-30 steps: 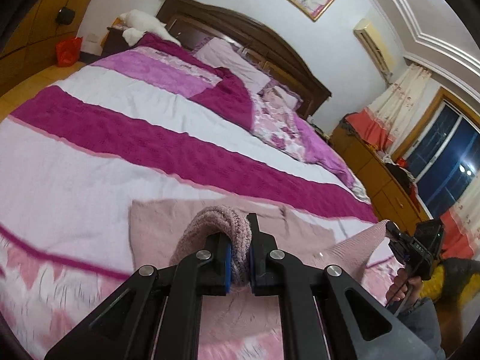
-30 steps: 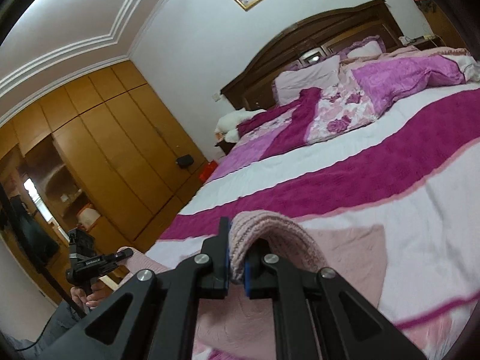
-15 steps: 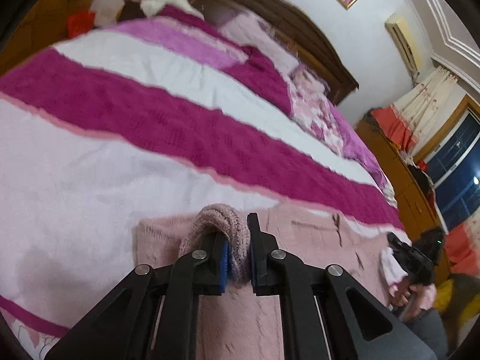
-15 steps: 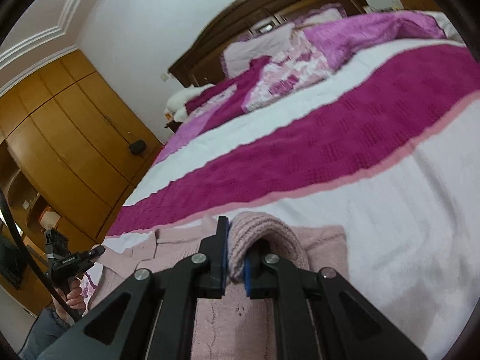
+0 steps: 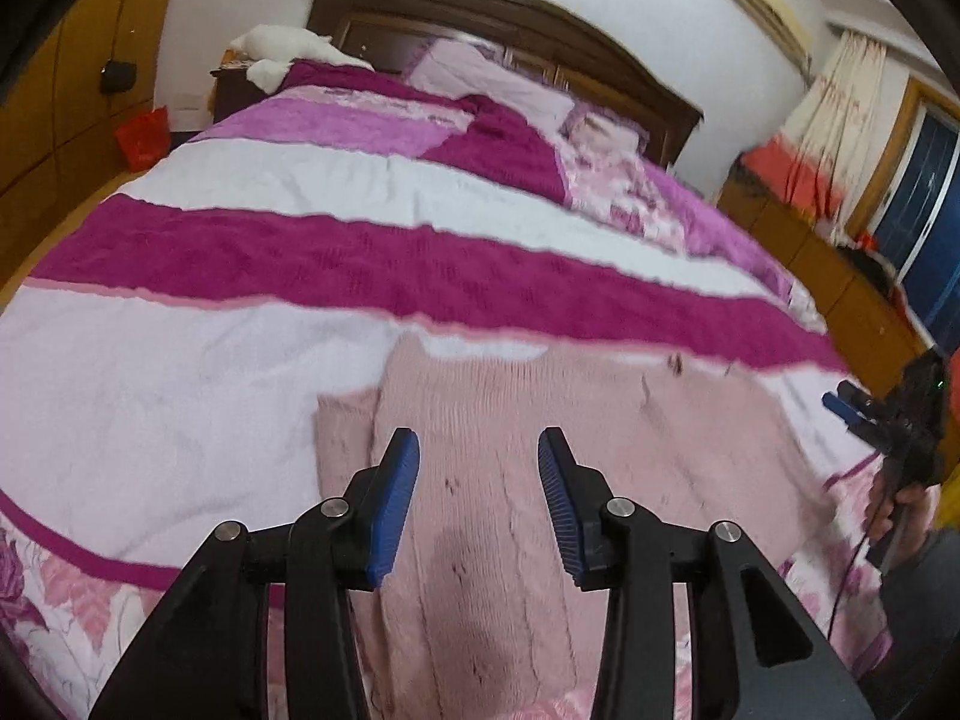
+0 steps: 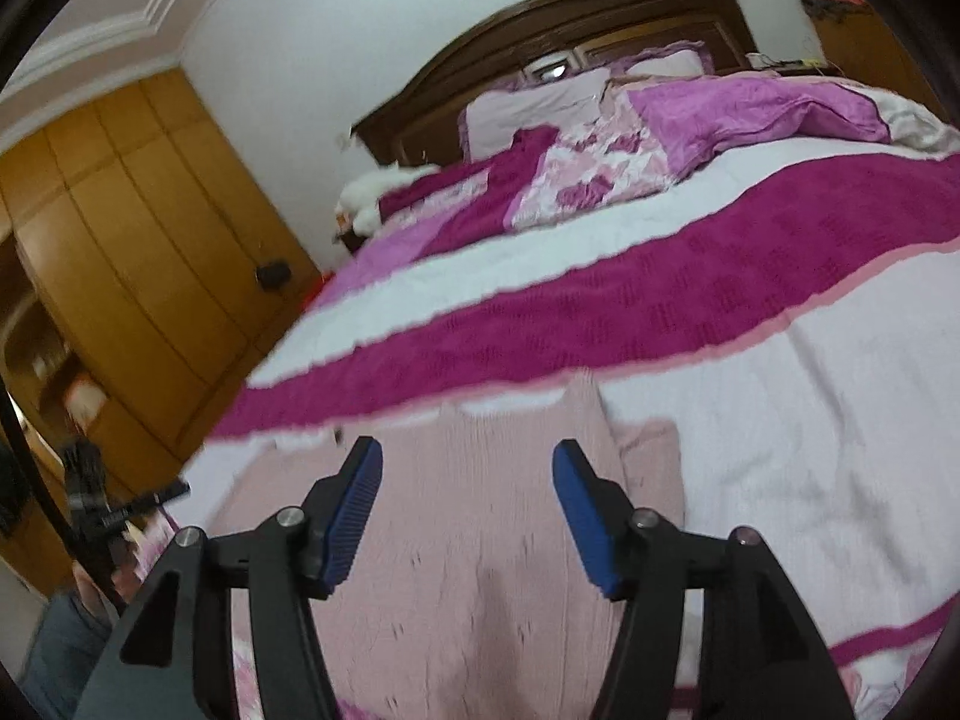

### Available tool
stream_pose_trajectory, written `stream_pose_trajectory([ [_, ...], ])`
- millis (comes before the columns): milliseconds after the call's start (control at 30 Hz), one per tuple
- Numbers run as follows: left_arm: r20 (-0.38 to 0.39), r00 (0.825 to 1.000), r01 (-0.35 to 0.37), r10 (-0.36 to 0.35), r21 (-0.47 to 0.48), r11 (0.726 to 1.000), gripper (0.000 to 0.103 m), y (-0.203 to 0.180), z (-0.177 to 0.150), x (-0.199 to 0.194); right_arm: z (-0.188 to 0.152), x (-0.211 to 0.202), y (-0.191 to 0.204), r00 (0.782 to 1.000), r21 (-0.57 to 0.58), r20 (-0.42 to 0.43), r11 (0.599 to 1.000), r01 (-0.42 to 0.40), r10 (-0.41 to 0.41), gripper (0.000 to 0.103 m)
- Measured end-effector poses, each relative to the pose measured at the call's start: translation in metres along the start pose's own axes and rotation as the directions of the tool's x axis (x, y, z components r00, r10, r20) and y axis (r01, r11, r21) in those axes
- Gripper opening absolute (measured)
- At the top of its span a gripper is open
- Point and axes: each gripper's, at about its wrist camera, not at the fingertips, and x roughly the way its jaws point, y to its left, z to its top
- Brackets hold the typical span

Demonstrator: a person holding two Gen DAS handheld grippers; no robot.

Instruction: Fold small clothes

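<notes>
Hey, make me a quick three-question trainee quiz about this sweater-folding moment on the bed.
1. True or false: the left gripper is clamped on the pink sweater.
2. What does the pink sweater lie on? A) wooden floor B) striped bedspread C) chair
3. Fill in: the right gripper has its jaws ____ above the sweater.

Key: 1. False; its jaws have just been opening and nothing is between them. 2. B. 3. Open; they too have just been opening, with only the flat knit beneath.
</notes>
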Motion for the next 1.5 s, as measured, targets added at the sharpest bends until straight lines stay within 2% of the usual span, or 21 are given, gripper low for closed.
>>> stream_pose_trajectory([
  [167, -0.051, 0.997, -0.059, 0.059, -0.002, 0.998, 0.017, -0.002, -0.026, 0.006, -0.027, -0.004, -0.009, 0.999, 0.011, -0.037, 0.999, 0.035, -0.034, 0.062],
  [267, -0.080, 0.995, -0.072, 0.068, -0.050, 0.996, 0.017, 0.009, -0.050, 0.004, -0.050, -0.016, -0.034, 0.999, 0.106, -0.038, 0.994, 0.026, -0.022, 0.062],
  [433, -0.081, 0.993, -0.093, 0.085, -0.101, 0.991, 0.017, 0.018, -0.074, -0.010, -0.080, -0.032, -0.074, 0.999, 0.235, -0.041, 0.972, 0.010, 0.000, 0.063],
  [533, -0.071, 0.994, -0.095, 0.088, -0.110, 0.989, 0.017, 0.019, -0.079, -0.013, -0.095, -0.032, -0.094, 0.996, 0.295, -0.051, 0.954, -0.051, 0.068, 0.063],
  [600, -0.062, 0.991, -0.120, 0.115, -0.094, 0.988, 0.017, 0.015, -0.079, -0.010, -0.096, -0.030, -0.102, 0.994, 0.315, -0.034, 0.945, -0.087, 0.103, 0.062],
  [767, 0.009, 0.995, -0.102, 0.104, -0.126, 0.987, 0.017, 0.003, -0.076, -0.004, -0.083, -0.001, -0.112, 0.971, 0.349, -0.032, 0.913, -0.211, 0.237, 0.062],
  [867, 0.013, 0.994, -0.111, 0.112, -0.077, 0.991, 0.017, -0.007, -0.071, 0.001, -0.073, 0.019, -0.116, 0.958, 0.355, -0.033, 0.899, -0.257, 0.286, 0.061],
  [933, 0.022, 0.994, -0.106, 0.108, -0.046, 0.993, 0.017, -0.012, -0.068, 0.000, -0.066, 0.034, -0.118, 0.951, 0.367, -0.018, 0.887, -0.282, 0.310, 0.058],
  [967, 0.029, 0.995, -0.097, 0.099, -0.048, 0.994, 0.017, -0.012, -0.068, -0.001, -0.065, 0.041, -0.120, 0.949, 0.378, -0.011, 0.880, -0.288, 0.316, 0.052],
  [1033, 0.038, 0.996, -0.083, 0.086, -0.064, 0.994, 0.017, -0.009, -0.066, -0.001, -0.065, 0.049, -0.121, 0.951, 0.391, -0.009, 0.876, -0.281, 0.309, 0.034],
  [1067, 0.041, 0.996, -0.081, 0.084, -0.069, 0.994, 0.017, -0.008, -0.064, 0.000, -0.067, 0.051, -0.124, 0.955, 0.405, -0.012, 0.875, -0.267, 0.297, 0.020],
  [1133, 0.038, 0.995, -0.091, 0.095, -0.077, 0.993, 0.017, -0.006, -0.062, 0.002, -0.068, 0.049, -0.126, 0.951, 0.422, 0.001, 0.862, -0.282, 0.310, 0.018],
  [1200, 0.033, 0.995, -0.091, 0.094, -0.087, 0.992, 0.017, -0.005, -0.063, 0.004, -0.067, 0.047, -0.124, 0.953, 0.413, 0.011, 0.867, -0.280, 0.303, 0.016],
  [1367, 0.041, 0.994, -0.097, 0.101, -0.084, 0.992, 0.017, -0.006, -0.063, 0.002, -0.061, 0.044, -0.114, 0.974, 0.378, -0.028, 0.904, -0.199, 0.226, 0.015],
  [1500, 0.040, 0.994, -0.094, 0.098, -0.085, 0.992, 0.017, -0.006, -0.061, 0.000, -0.050, 0.039, -0.104, 0.982, 0.374, -0.062, 0.916, -0.142, 0.178, 0.014],
])
